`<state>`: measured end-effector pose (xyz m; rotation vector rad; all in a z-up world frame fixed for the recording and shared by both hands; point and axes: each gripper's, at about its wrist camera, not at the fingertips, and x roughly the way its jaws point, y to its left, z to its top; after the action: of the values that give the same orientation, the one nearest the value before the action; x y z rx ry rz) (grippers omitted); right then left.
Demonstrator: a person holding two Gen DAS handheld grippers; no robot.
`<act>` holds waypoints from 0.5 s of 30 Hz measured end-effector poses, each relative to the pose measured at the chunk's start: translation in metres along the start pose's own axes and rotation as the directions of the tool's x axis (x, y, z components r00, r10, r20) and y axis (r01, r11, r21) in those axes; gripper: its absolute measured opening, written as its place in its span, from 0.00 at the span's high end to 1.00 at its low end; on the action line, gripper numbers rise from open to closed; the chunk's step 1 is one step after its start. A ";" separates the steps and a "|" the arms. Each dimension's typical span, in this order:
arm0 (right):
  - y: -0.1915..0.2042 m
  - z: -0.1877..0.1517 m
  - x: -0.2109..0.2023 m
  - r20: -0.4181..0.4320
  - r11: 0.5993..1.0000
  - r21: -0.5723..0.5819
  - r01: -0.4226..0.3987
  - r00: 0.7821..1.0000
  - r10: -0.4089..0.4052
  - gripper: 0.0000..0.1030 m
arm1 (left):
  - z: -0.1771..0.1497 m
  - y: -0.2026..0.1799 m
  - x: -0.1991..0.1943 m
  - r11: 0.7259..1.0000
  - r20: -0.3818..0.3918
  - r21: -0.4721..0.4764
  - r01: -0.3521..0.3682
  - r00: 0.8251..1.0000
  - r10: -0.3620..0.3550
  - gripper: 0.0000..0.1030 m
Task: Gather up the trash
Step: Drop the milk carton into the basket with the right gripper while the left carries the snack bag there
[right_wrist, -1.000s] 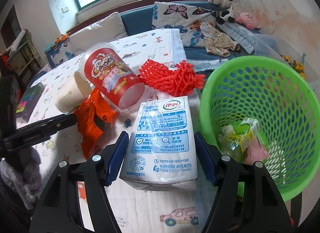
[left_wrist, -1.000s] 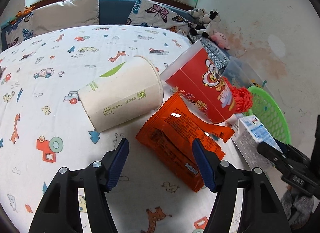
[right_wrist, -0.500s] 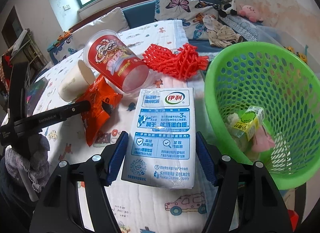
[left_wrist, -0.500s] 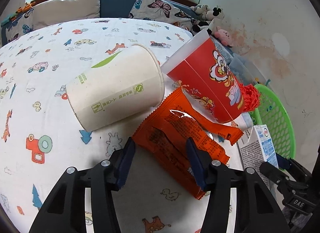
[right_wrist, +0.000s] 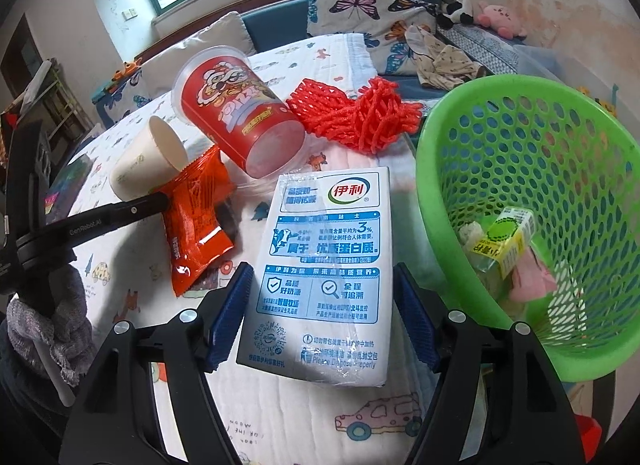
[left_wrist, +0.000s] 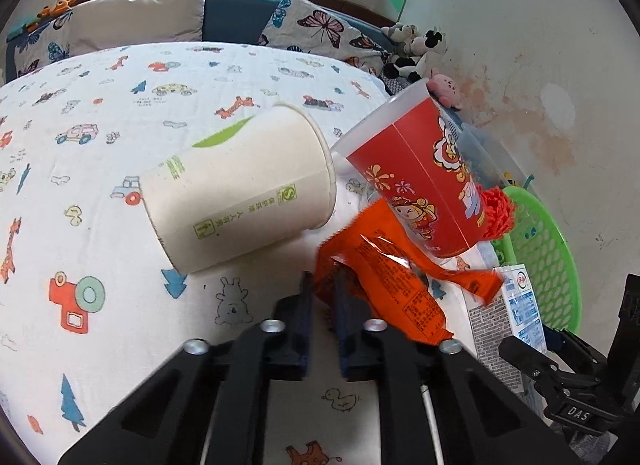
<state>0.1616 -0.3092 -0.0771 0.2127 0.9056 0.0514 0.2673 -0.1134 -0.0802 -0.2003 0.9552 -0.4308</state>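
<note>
My left gripper (left_wrist: 322,289) has just been closing and now pinches the near corner of the orange snack wrapper (left_wrist: 384,265), whose length runs away toward the green basket (right_wrist: 520,201) on my right. My right gripper (right_wrist: 324,313) stands open astride the milk carton (right_wrist: 324,265).

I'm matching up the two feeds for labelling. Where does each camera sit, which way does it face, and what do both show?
Left wrist view: rides the left gripper, angled down at the bed; its jaws have just closed on the orange wrapper; own black fingers show.
Right wrist view: rides the right gripper, angled down; open jaws straddle the milk carton beside the green basket; the other gripper shows at left.
Shared: wrapper, paper cup, red cup, carton, basket.
</note>
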 end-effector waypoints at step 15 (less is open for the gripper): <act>0.003 -0.004 -0.025 0.054 1.000 -0.004 -0.026 0.998 0.026 0.33 | -0.010 -0.008 -0.054 0.999 0.070 0.024 0.032 0.997 -0.034 0.99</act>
<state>0.1429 -0.3094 -0.0594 0.2222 0.8485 0.0706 0.2297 -0.0965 -0.0428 -0.2097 0.8788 -0.4617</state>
